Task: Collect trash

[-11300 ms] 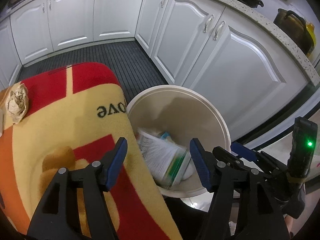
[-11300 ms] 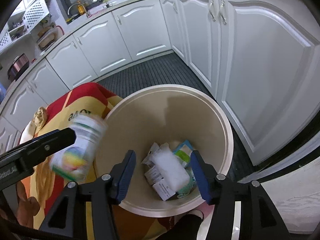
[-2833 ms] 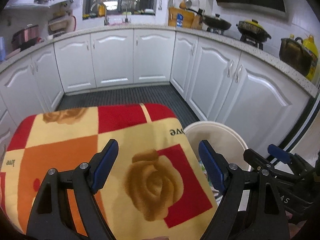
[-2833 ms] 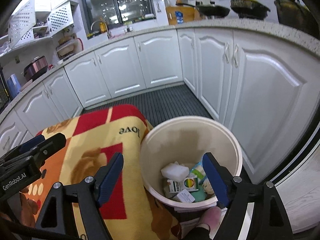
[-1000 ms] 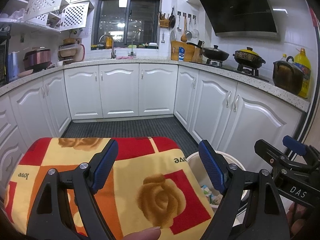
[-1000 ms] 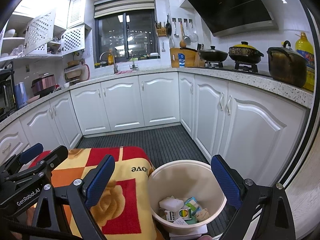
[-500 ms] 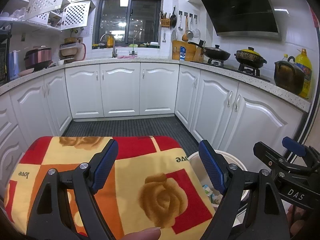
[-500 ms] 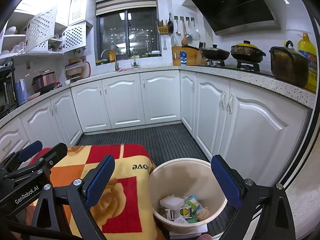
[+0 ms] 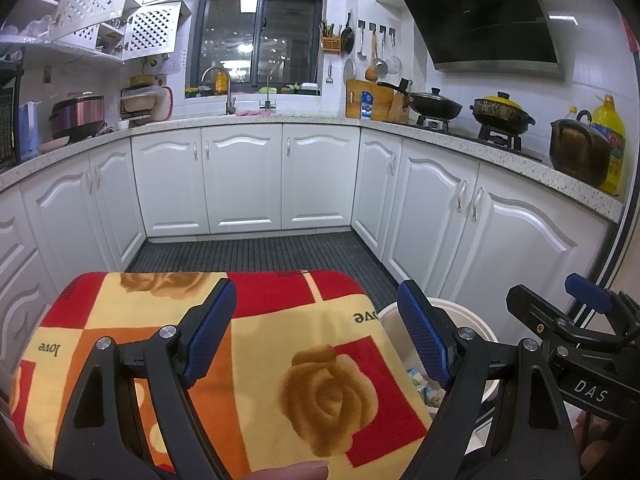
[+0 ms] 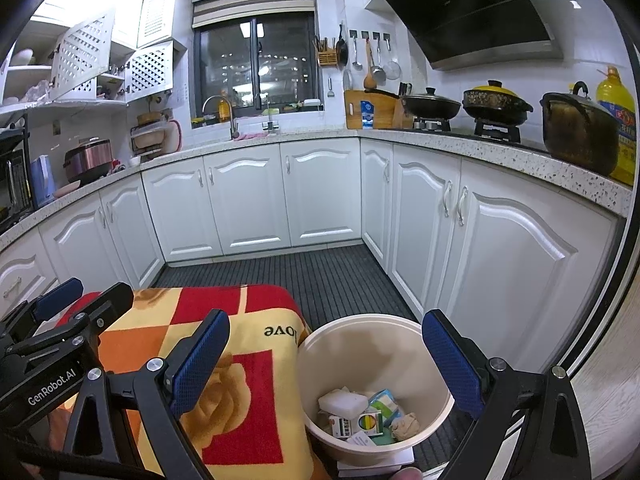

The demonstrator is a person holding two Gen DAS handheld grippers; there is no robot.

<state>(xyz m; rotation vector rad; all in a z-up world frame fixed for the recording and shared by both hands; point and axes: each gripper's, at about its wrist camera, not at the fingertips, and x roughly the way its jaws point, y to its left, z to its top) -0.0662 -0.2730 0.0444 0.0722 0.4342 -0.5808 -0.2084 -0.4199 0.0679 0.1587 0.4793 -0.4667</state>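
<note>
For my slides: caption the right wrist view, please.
Open hand-held gripper above a cream bin holding collected trash, beside a rose-patterned cloth.

Right claw point(image 10: 326, 356) gapes empty above the bin point(image 10: 400, 324); trash point(image 10: 368, 416) lies inside.

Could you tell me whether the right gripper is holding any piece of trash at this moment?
No, the right gripper has its jaws spread wide with nothing between them, and the trash lies inside the cream bin below.
</note>
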